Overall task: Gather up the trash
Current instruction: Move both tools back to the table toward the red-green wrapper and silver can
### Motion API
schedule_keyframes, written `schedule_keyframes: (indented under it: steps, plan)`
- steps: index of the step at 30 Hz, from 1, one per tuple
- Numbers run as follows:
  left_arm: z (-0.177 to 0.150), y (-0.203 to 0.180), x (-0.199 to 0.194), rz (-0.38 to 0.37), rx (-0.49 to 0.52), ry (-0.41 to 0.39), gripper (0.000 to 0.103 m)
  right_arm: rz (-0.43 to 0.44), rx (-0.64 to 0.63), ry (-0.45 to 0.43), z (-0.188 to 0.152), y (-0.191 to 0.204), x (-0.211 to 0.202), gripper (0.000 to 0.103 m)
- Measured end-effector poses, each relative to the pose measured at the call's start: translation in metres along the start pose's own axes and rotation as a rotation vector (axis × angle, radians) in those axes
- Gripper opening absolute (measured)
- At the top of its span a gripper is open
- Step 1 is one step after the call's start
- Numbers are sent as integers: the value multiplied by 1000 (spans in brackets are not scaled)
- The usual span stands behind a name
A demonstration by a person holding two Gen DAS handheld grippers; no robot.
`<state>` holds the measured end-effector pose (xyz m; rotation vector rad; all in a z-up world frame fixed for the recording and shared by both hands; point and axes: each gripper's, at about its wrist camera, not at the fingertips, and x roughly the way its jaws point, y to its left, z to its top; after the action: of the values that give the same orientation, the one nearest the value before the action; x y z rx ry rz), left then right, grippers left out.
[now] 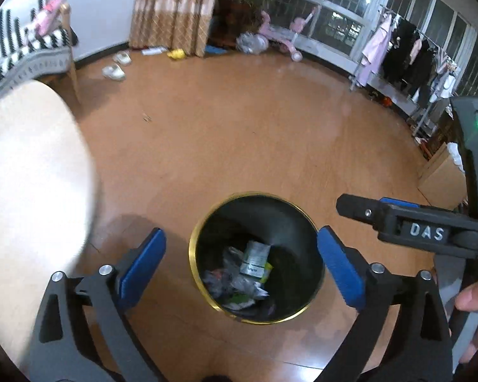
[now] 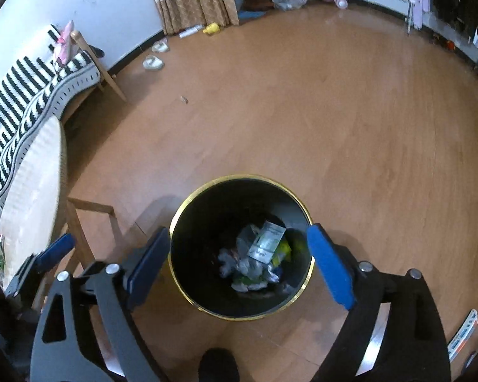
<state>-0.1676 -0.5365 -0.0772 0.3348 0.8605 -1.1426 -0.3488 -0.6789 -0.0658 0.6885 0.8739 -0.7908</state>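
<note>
While both tools hang above the wooden floor (image 2: pixel 334 121), we look straight down into a black bin with a gold rim (image 1: pixel 255 210). Our left gripper (image 1: pixel 242 269) stands with its blue pads (image 1: pixel 143 264) spread wide, one on each side of the bin's mouth, and nothing sits between them. Our right gripper (image 2: pixel 239 262) is spread the same way over the bin, its pads (image 2: pixel 329 267) also bare. From the left wrist view we see the right tool reaching in from the side, marked with white letters, and part of a hand (image 1: pixel 476 296) at the edge.

The trash (image 2: pixel 258 261) lies at the bottom of the bin: crumpled clear wrappers, a pale printed packet (image 1: pixel 255 258) tilted on top, and a yellow-green scrap beside it.

A pale round table (image 1: pixel 28 172) stands near the bin, with a striped sofa (image 2: pixel 25 95) behind it. Far off we make out curtains (image 1: pixel 175 9), white slippers (image 1: pixel 114 71) and a clothes rack (image 1: pixel 408 51) by the windows.
</note>
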Motion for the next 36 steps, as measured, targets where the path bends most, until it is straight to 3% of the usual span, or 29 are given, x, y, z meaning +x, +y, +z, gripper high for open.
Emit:
schedule_keyframes:
  steps: [7, 14, 21, 26, 32, 36]
  plan:
    - [1, 87, -80, 153, -119, -71, 96, 84, -105, -49, 5, 85, -10, 86]
    - [-29, 222, -186, 377, -338, -140, 96, 226, -323, -23, -15, 243, -5, 86]
    - [-99, 372, -304, 661, -554, -211, 96, 397, -599, 14, -73, 423, -12, 86]
    - [-161, 472, -372, 865, -619, -202, 96, 514, -831, 65, -141, 534, -17, 86]
    - [-212, 564, -417, 902, -721, -178, 96, 603, -1023, 104, -206, 623, -20, 86]
    - [-221, 609, -417, 822, -751, -166, 96, 625, -1169, 80, -240, 687, -27, 86]
